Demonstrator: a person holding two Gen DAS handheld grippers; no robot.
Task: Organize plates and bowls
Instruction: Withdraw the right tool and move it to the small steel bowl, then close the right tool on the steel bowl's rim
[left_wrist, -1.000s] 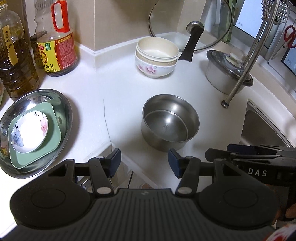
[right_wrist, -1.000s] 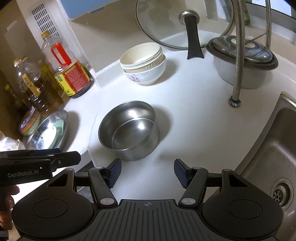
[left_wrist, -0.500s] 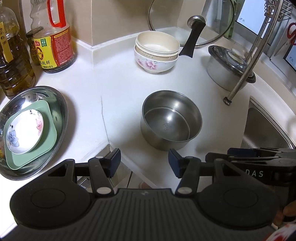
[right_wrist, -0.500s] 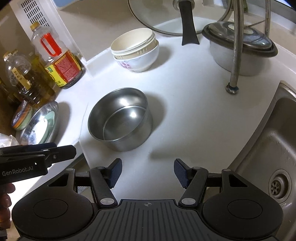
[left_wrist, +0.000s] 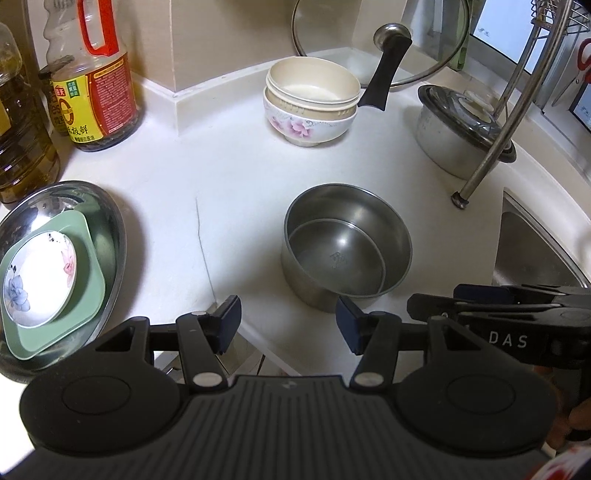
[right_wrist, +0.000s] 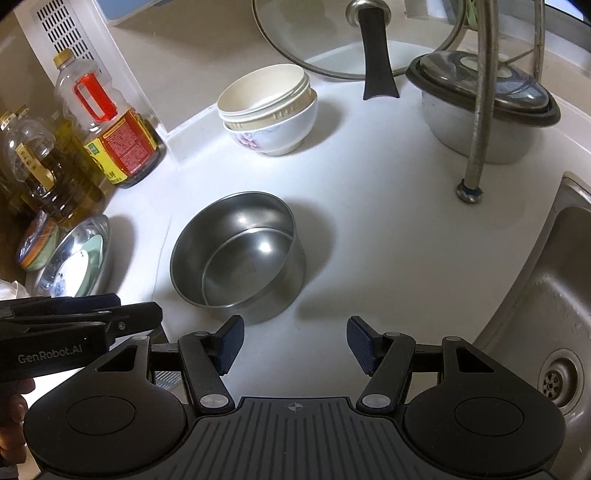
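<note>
White counter (left_wrist: 229, 206) meets a steel sink (right_wrist: 535, 295) on the right. A steel bowl (left_wrist: 347, 247) stands mid-counter; stacked bowls (left_wrist: 312, 101) sit near the wall corner; nested plates (left_wrist: 55, 266) lie left. Left tool (left_wrist: 288, 326) and right tool (right_wrist: 295, 343) hang released, empty.

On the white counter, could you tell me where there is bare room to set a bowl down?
Counter is bare between steel bowl, lidded pot and sink; also between steel bowl and steel tray. Crowded at the bottles.
</note>
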